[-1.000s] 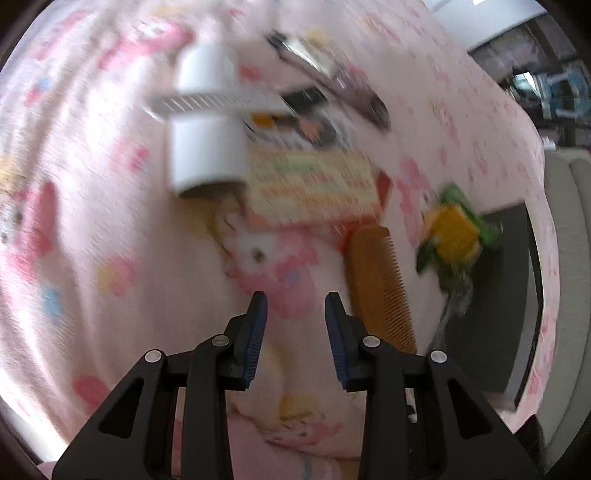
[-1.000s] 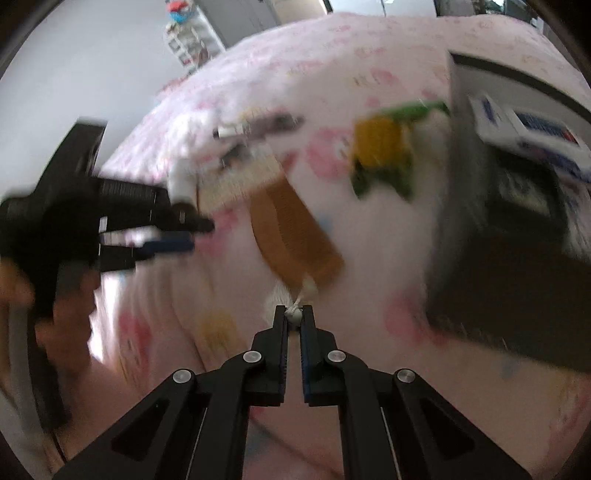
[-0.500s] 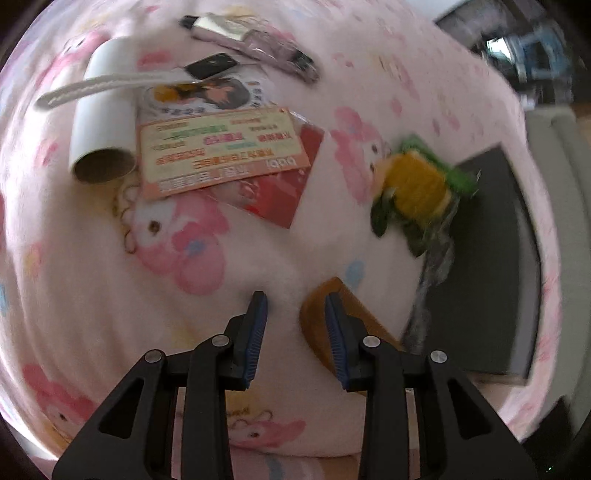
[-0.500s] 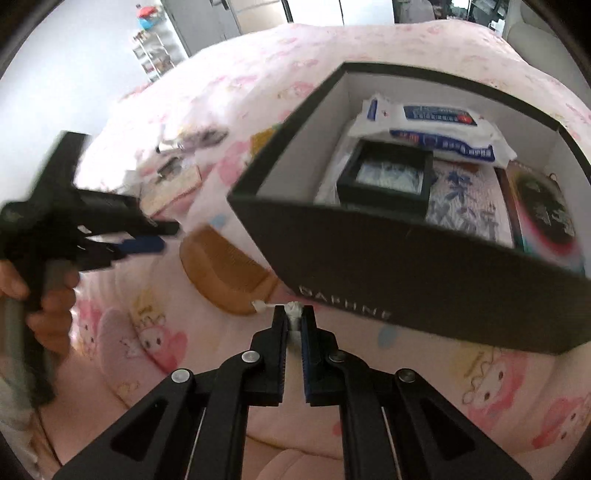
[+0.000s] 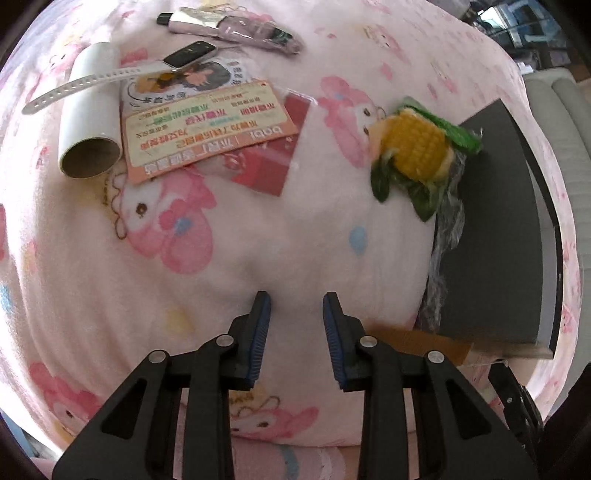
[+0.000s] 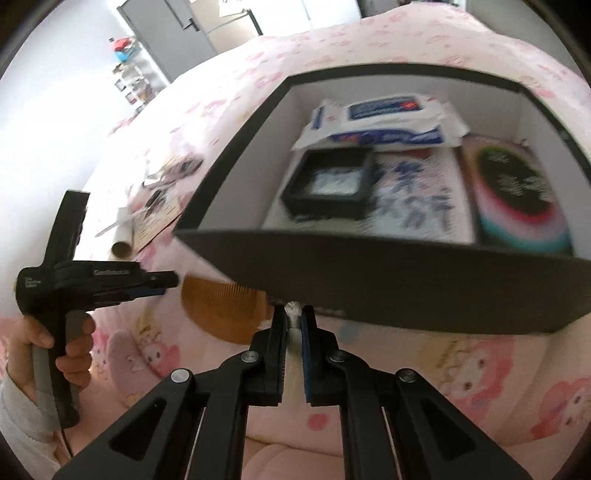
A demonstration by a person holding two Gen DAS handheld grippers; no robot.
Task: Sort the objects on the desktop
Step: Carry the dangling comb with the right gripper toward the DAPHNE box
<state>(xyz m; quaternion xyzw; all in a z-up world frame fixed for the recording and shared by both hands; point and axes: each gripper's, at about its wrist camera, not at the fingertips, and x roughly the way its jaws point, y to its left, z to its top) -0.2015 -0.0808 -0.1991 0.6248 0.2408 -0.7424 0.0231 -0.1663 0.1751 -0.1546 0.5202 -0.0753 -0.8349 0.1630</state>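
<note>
My left gripper hangs over bare pink blanket, its jaws closing with nothing between them. A wooden comb lies just right of it, against the dark box. A knitted corn cob leans on the box's far corner. My right gripper is shut on a small white fuzzy thing, held close to the front wall of the dark box. In the right wrist view the comb lies to the left, with the left gripper beside it.
A cardboard tube, a white wristband watch, an orange leaflet, a red packet and a folded umbrella lie farther back. The box holds a wipes pack, a small black case and a round colourful item.
The right gripper has carried the white thing from above the comb over to the box's front wall. The left gripper has slid across the blanket, so the comb now lies low on its right.
</note>
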